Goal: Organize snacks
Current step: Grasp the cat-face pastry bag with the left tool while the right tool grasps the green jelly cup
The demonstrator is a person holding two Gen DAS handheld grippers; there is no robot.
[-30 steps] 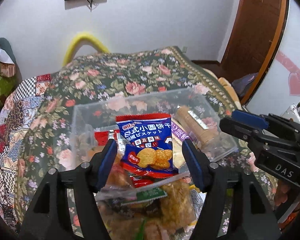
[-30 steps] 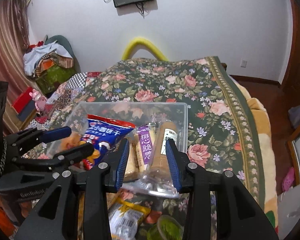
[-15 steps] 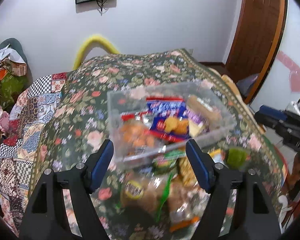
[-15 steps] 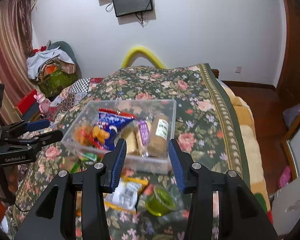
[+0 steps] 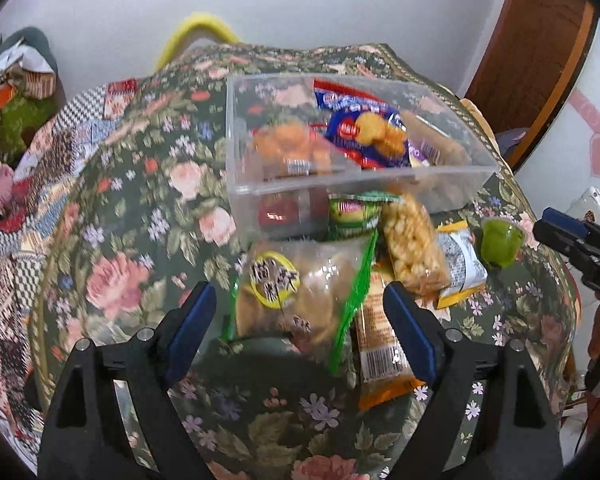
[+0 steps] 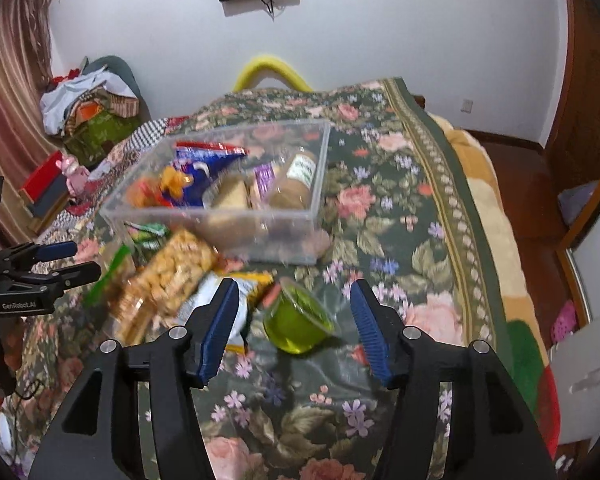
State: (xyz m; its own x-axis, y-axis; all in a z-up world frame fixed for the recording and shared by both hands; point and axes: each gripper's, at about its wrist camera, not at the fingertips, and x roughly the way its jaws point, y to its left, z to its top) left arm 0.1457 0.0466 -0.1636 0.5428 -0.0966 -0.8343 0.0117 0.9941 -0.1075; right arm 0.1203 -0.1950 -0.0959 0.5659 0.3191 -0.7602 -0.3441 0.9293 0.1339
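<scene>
I hold my left tool (image 5: 300, 320) above the bed with the flowered dark-green blanket (image 5: 132, 216), its blue-padded jaws spread wide and gripping nothing. Between the pads, in the left wrist view, lies the clear plastic bag of pale round biscuits with a yellow round label and green edge strips (image 5: 296, 292). Just right of it sit an orange flat packet with a barcode (image 5: 380, 344) and a clear wrapped bar of golden puffed pieces (image 5: 412, 252), which overlaps a white and yellow foil packet (image 5: 460, 268). A small green jelly cup (image 5: 500, 246) stands near that packet, on the blanket.

My right tool (image 6: 294, 330) is also parted and empty – the green jelly cup (image 6: 300, 326) sits between its pads on the blanket, touching neither. The foil packet (image 6: 236, 300) lies just beside its left pad.

Beyond the loose snacks stands the clear rectangular plastic box (image 5: 440, 176), already holding a blue and red biscuit packet (image 5: 364, 128), a bag of orange pieces (image 5: 292, 148), and – seen from the right wrist – a brown cylindrical tube with a white label (image 6: 296, 184) along its right wall. A small green-wrapped sweet packet (image 5: 352, 212) rests against the box's near wall.
</scene>
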